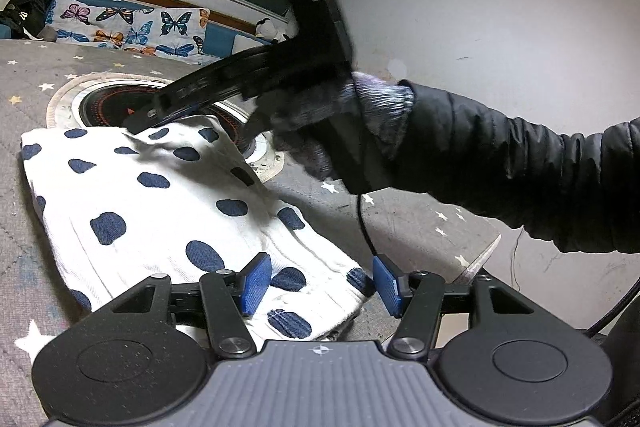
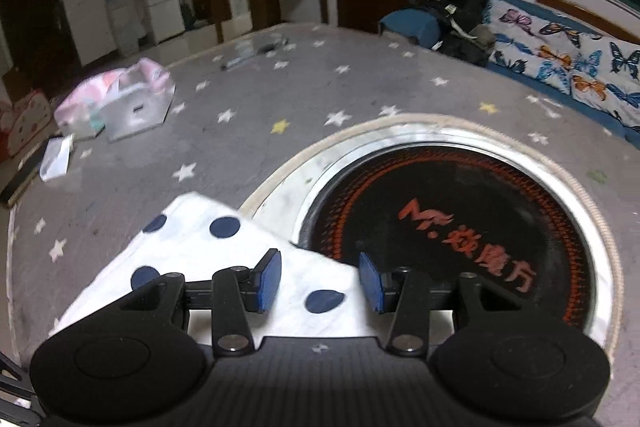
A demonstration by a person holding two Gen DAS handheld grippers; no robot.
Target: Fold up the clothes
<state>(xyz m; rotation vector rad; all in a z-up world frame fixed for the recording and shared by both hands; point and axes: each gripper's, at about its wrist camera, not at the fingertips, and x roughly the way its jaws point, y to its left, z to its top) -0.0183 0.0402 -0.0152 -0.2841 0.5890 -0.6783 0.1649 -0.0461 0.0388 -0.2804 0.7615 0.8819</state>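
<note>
The spotted cloth [image 1: 160, 211] lies folded on the grey star-patterned worktop [image 1: 24, 227], its far corner overlapping the rim of the round black hotplate [image 2: 460, 227] set into that worktop. The rest of the cloth spreads away from the hotplate, toward the near edge.

The left gripper [image 1: 320, 287] hovers over the corner of the cloth farthest from the hotplate, its blue pads apart with the cloth beneath them, not pinched. The right gripper [image 2: 316, 281], seen in its own camera, also stands apart, over the cloth corner that sits beside the hotplate; nothing is clamped there either. From the left camera it looks tipped down at that far edge, held by a gloved hand [image 1: 320, 131] in a dark sleeve.

The risks, as I judge them: with neither gripper holding, a sliding move could drag the top layer and undo the fold. Pinching only the upper layer near the hotplate would peel it open. The hotplate's raised rim could catch the fabric. The trailing cable [image 1: 366, 227] beside the cloth could snag it.
</note>
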